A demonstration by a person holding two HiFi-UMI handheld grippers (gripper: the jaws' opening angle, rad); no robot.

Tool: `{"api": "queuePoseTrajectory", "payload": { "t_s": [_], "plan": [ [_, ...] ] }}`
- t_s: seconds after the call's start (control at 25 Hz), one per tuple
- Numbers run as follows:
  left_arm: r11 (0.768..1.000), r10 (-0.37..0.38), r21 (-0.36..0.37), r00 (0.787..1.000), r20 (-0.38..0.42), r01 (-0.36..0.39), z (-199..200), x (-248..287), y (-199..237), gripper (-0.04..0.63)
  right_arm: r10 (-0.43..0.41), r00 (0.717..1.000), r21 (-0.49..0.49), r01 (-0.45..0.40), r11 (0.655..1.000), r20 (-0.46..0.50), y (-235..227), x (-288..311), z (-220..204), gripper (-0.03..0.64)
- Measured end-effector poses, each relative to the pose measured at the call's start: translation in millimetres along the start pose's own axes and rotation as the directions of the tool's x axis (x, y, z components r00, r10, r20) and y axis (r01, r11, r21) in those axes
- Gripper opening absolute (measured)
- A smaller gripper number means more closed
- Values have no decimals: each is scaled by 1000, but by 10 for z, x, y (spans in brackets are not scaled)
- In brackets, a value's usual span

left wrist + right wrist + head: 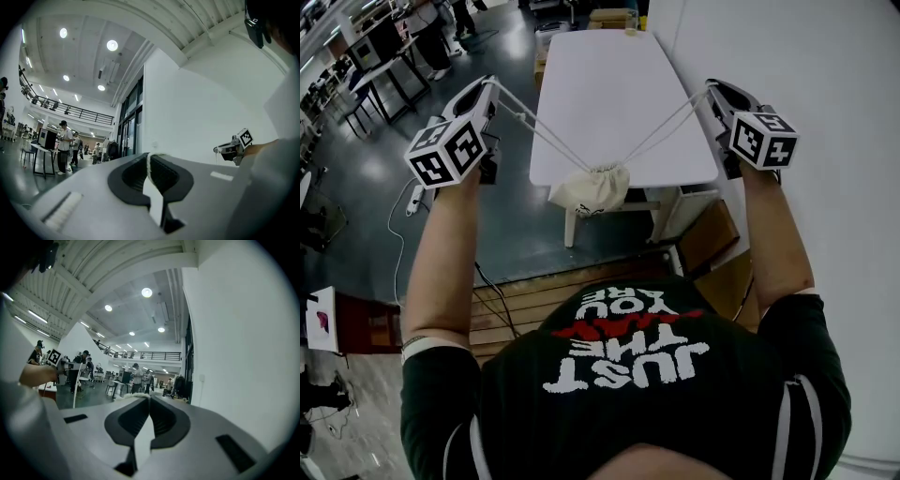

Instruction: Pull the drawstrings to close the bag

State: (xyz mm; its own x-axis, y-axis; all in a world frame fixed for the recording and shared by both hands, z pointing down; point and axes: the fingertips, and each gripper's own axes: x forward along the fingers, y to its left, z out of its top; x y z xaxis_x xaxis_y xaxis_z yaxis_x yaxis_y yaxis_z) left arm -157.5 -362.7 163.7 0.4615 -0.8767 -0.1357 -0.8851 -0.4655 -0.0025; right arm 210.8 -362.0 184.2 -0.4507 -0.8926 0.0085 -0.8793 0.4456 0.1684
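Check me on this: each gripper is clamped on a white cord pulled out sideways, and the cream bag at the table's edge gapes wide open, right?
Not open: the head view shows the cream bag cinched tight where the cords meet. The rest stands: left gripper and right gripper each clamp a white cord pulled sideways, bag at the table edge.

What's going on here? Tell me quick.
A person holds a gripper in each hand. The left gripper and right gripper are each shut on a drawstring, held wide apart so both cords run taut to the bag. Its mouth looks cinched, and it hangs at the table's near edge.
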Motion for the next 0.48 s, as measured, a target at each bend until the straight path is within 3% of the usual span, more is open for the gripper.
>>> {"api": "queuePoseTrajectory", "payload": {
  "t_s": [0.48],
  "plan": [
    [1000,15,-5,1000,3,-15,-34,6,41,6,-13,1000,10,13,1000,11,-38,10,-40,11]
  ]
}}
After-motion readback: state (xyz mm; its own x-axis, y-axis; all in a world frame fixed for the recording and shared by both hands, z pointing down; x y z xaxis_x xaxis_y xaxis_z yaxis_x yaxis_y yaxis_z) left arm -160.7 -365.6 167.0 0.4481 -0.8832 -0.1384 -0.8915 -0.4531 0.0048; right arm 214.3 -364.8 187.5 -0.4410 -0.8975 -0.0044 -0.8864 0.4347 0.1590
